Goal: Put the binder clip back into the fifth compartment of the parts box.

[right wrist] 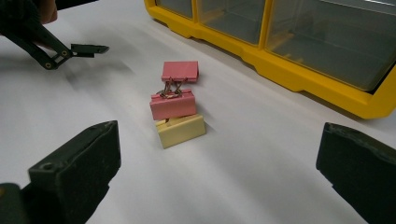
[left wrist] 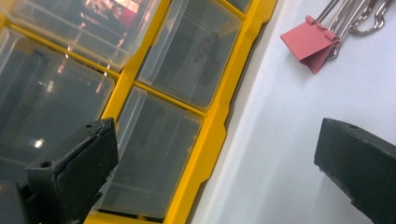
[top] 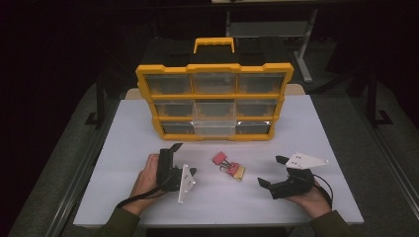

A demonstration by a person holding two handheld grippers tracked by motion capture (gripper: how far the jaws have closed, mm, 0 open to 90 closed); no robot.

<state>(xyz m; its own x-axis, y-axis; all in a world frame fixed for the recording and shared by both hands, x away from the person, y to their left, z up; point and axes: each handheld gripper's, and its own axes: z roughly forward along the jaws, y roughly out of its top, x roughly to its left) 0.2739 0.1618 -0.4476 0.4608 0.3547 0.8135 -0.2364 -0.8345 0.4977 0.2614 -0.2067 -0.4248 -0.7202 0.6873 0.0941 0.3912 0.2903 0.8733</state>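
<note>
A white table (top: 148, 128) stood in a dark room, a yellow drawer organizer (top: 214, 96) at twelve o'clock. In the high view, binder clips (top: 229, 165) lay between the left gripper (top: 184, 158) and the right gripper (top: 272, 171), both with jaws spread. The left gripper view had a pink clip (left wrist: 310, 43) at one o'clock. In the right gripper view, two pink clips (right wrist: 173, 95) and a cream clip (right wrist: 181, 130) lay touching, dead ahead.

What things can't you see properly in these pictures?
- Drawers of the yellow organizer: contents too dim behind glare, every view.
- Binder clips: how they are joined; the rear pink clip's handles run off the left gripper view's top edge.
- Room behind the table: dark in the high view.
</note>
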